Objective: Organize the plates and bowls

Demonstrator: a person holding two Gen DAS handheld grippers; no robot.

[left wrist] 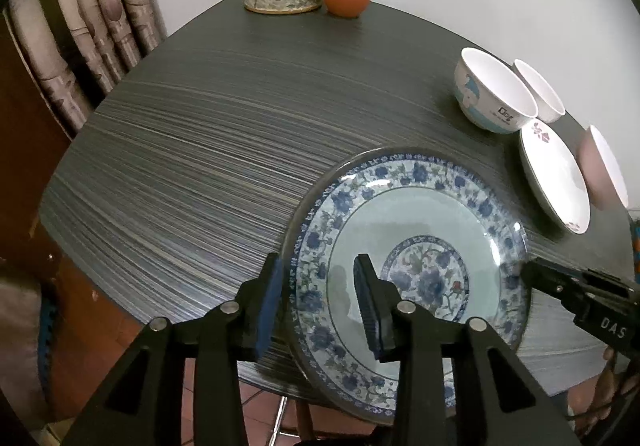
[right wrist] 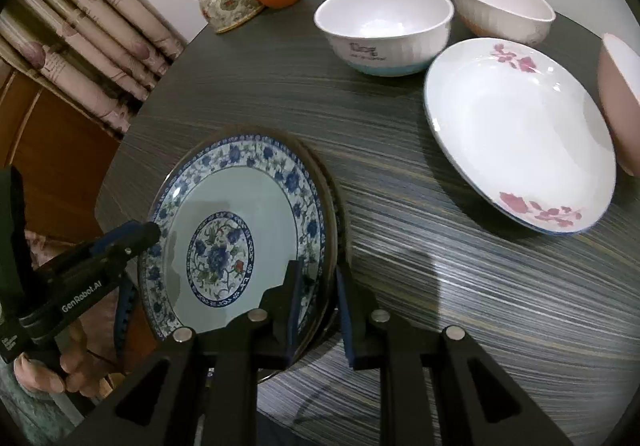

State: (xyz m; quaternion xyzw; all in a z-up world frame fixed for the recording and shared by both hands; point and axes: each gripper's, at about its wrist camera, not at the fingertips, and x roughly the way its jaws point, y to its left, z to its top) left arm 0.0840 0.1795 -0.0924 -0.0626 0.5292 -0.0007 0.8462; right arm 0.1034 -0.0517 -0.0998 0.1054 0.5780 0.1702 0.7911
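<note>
**Releasing the blue floral plate at the table edge**

The blue floral plate (left wrist: 404,278) sits on the dark striped table (left wrist: 192,150), at the near edge, its rim overhanging slightly. In the right wrist view a second rim shows just beneath it, so it appears to rest on another plate.

Left gripper (left wrist: 318,302): the jaws straddle the plate's left rim with clear gaps on both sides — parted, gripping nothing. Right gripper (right wrist: 318,310): the jaws stand narrow around the opposite rim; whether the pads press on it cannot be told.

The white plate with pink flowers (right wrist: 520,134), the white bowl with printed lettering (right wrist: 384,30), a second white bowl (right wrist: 502,6) and a pink-sided bowl (right wrist: 620,102) stand apart to the right, not yet gathered.

Recommended procedure: confirm the plate lies flat and centred on its support before the right jaws part. Withdraw each gripper outward along the rim plane, not upward — this likely avoids tipping the overhanging edge
</note>
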